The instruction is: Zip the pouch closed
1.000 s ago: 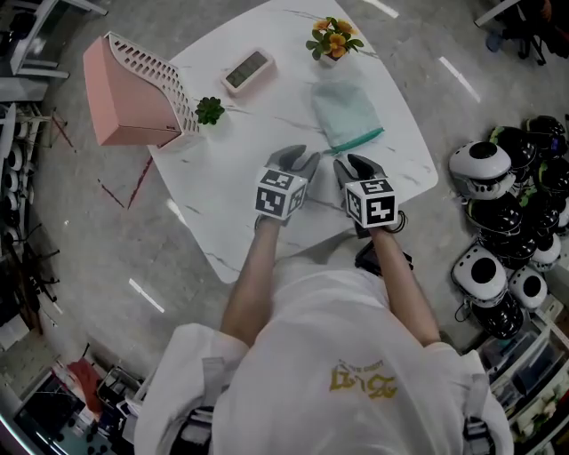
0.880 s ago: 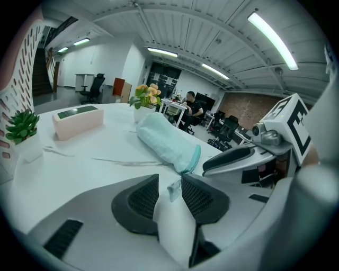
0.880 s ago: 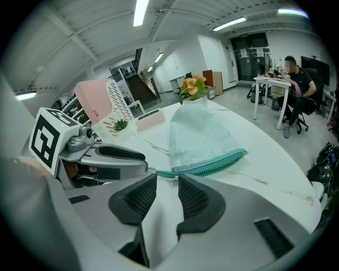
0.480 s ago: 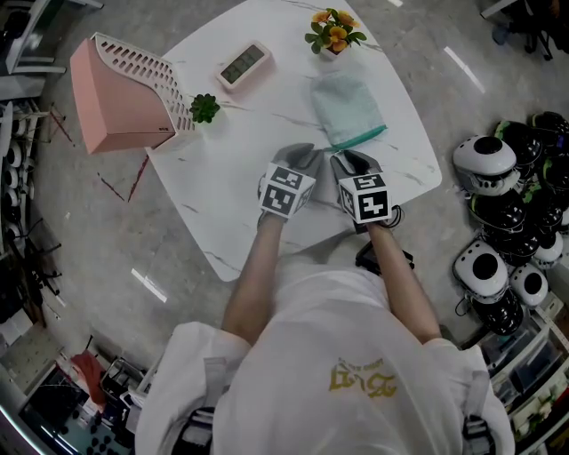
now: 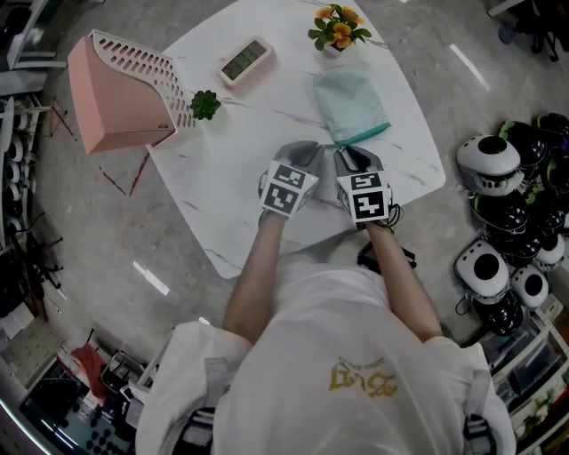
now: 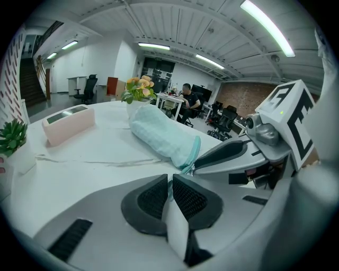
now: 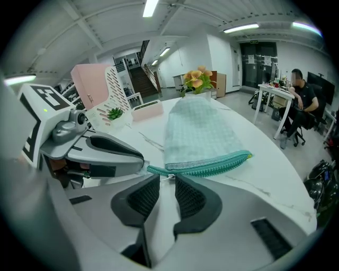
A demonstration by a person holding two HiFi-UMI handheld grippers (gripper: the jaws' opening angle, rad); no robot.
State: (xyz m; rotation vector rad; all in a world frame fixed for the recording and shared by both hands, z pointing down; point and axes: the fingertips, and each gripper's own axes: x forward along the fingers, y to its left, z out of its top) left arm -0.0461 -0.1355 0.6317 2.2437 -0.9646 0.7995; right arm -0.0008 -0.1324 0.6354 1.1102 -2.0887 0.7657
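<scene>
A pale teal pouch [image 5: 351, 102] lies on the white marble table [image 5: 240, 160], its darker teal zipper edge [image 7: 212, 168] facing me. Both grippers sit side by side at that edge's left end. My left gripper [image 6: 170, 186] is closing, its jaws a narrow slit apart around the zipper's teal tail. My right gripper [image 7: 167, 182] is also closing. Its jaws stand wider apart, with the small pale zipper pull between them and no pad touching it. In the head view the left gripper [image 5: 307, 151] and right gripper [image 5: 349, 155] nearly touch.
A pink slotted box [image 5: 120, 93] stands at the table's far left, with a small green plant [image 5: 205, 105] beside it. A pink clock [image 5: 246, 60] and a pot of orange flowers [image 5: 338, 27] sit at the back. Several helmets [image 5: 489, 164] lie on the floor to the right.
Both grippers have crept a little forward to the pouch's near zipper edge. The pouch has stayed in place.
</scene>
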